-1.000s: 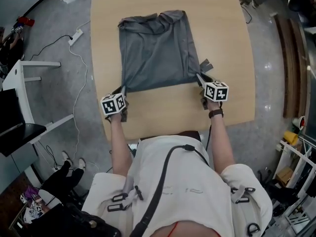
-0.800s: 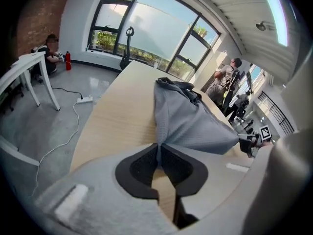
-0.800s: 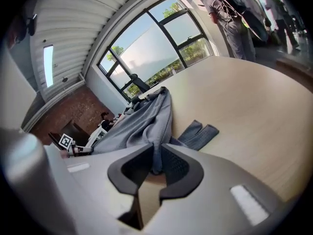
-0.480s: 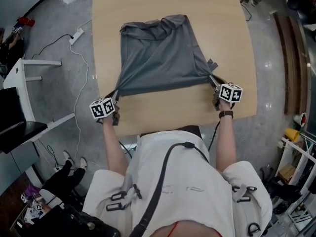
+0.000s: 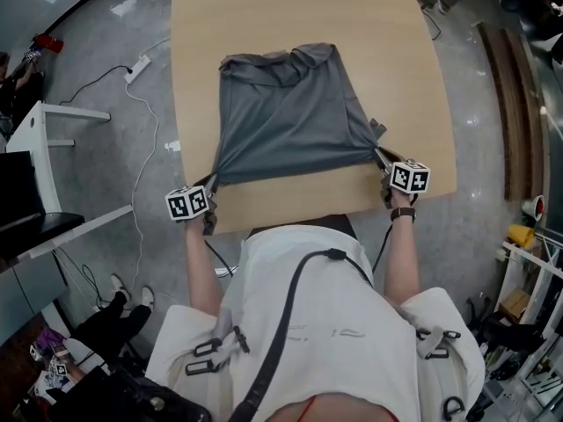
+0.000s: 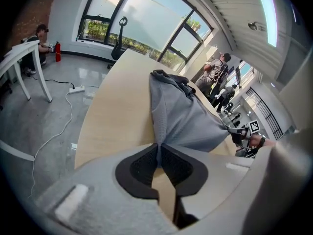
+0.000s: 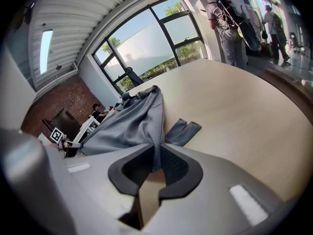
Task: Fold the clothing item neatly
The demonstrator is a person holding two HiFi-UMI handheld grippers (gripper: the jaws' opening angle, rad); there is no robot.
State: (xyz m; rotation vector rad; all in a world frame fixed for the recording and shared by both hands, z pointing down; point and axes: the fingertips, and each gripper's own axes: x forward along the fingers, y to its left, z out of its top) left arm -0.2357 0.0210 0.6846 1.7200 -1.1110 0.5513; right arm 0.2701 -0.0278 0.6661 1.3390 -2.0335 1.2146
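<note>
A grey garment (image 5: 286,117) lies spread on the light wooden table (image 5: 264,16), its near edge pulled taut between my two grippers. My left gripper (image 5: 212,183) is shut on the near left corner of the garment (image 6: 181,116), at the table's front edge; the cloth runs in between the pads (image 6: 144,163). My right gripper (image 5: 379,155) is shut on the near right corner of the garment (image 7: 137,121); its jaws have just been closing with the cloth between them. A loose sleeve end (image 7: 182,131) lies flat beside that corner.
The table's front edge (image 5: 299,218) runs just in front of both grippers. On the floor to the left lie a power strip (image 5: 136,62) with its cable and a white desk (image 5: 35,139). People stand far off by the windows (image 7: 225,23).
Both grippers drew toward the table's near edge and apart, dragging the garment nearer and stretching its near hem. The left gripper now sits at the table's edge.
</note>
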